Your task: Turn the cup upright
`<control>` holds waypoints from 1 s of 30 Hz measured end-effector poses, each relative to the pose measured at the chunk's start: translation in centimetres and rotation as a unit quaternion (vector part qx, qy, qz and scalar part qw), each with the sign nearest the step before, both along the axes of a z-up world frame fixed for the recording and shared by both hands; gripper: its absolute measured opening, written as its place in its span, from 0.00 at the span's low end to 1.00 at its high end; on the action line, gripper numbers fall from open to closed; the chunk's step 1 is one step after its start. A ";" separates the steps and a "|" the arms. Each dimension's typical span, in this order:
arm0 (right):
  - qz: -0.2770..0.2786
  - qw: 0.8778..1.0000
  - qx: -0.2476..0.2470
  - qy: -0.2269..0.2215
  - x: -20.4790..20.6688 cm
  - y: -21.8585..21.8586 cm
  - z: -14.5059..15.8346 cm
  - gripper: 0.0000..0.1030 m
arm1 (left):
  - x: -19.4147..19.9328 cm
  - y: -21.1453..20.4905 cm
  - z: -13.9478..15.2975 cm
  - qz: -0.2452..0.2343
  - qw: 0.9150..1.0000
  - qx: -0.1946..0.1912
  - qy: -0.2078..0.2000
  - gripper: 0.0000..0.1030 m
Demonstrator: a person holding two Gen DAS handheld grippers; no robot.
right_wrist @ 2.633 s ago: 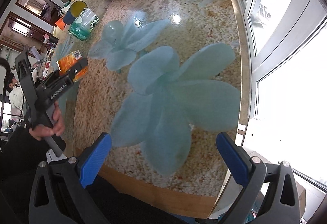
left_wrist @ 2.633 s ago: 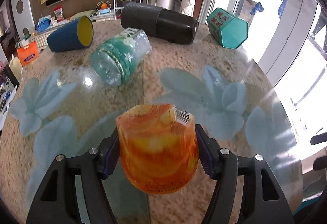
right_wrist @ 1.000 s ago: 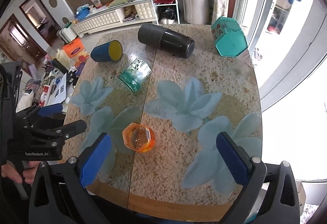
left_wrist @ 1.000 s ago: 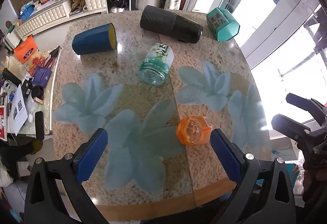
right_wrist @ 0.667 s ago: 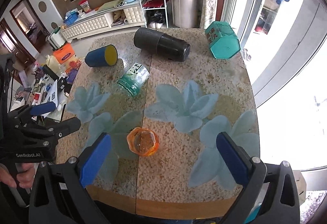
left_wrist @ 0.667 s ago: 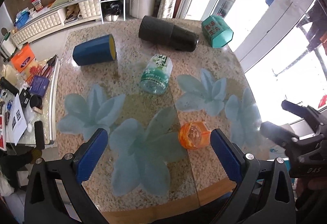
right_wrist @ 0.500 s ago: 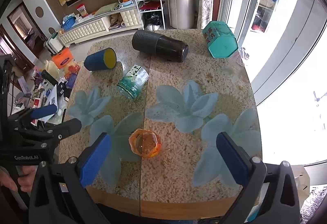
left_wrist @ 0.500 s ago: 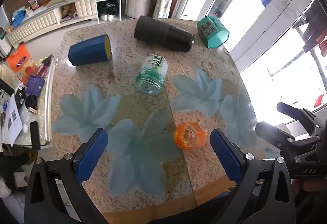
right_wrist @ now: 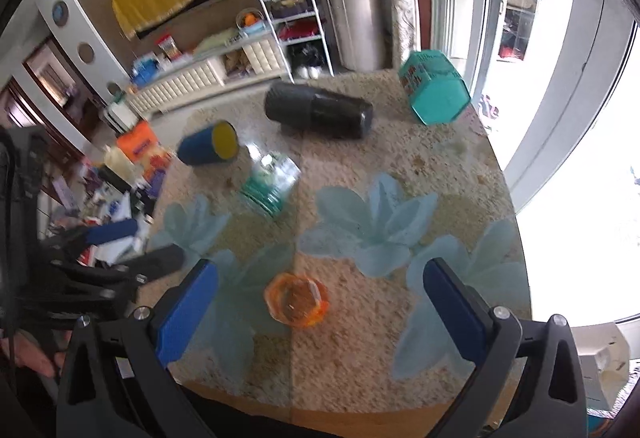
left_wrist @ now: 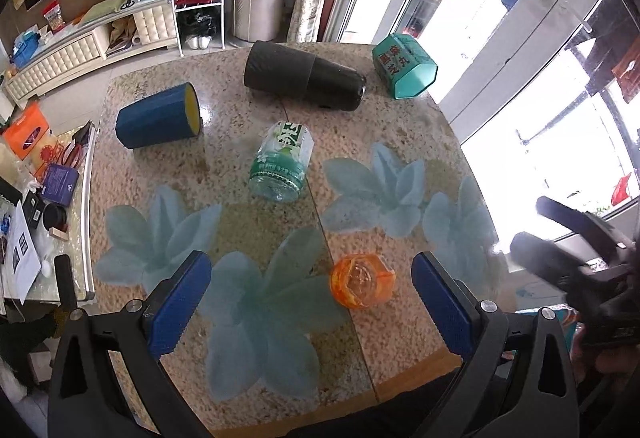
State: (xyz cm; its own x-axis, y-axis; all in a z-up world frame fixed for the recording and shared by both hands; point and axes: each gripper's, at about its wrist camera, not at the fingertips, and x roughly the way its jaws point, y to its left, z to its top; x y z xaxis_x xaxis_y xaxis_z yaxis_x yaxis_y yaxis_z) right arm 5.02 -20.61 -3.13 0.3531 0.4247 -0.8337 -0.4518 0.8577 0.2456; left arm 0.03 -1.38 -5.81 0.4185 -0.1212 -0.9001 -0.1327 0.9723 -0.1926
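An orange translucent cup (left_wrist: 362,286) stands upright, mouth up, near the front edge of the stone table (left_wrist: 400,350); it also shows in the right wrist view (right_wrist: 298,300). My left gripper (left_wrist: 312,302) is open and empty, held high above and in front of the cup. My right gripper (right_wrist: 320,310) is open and empty too, also well above the table. Each gripper shows at the edge of the other's view.
On their sides lie a blue cup with a yellow inside (left_wrist: 158,117), a green-labelled clear jar (left_wrist: 281,168), a black flask (left_wrist: 304,76) and a teal hexagonal tin (left_wrist: 404,65). A cluttered side table (left_wrist: 36,198) stands left; windows are at the right.
The left gripper let go of the orange cup, which now stands upright on the table. Both grippers have drawn back and risen above the table; the right view is blurred by motion.
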 end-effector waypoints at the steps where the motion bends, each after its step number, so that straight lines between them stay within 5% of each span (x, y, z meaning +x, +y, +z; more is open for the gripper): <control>1: 0.002 1.000 0.007 -0.003 0.0 0.1 0.2 1.00 | 0.2 0.0 -0.2 0.001 1.000 0.002 0.005 0.98; 30: 0.004 1.000 -0.018 0.020 0.4 0.1 -1.7 1.00 | 0.2 -0.7 0.2 -0.007 1.000 0.010 -0.002 0.98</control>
State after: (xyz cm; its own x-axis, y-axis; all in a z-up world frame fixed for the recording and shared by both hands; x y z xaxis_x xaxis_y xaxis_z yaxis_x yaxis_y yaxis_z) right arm 5.45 -20.47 -4.83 0.3165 0.3965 -0.8618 -0.4495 0.8627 0.2318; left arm 0.21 -2.10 -5.63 0.4198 -0.1092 -0.9010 -0.1185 0.9776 -0.1737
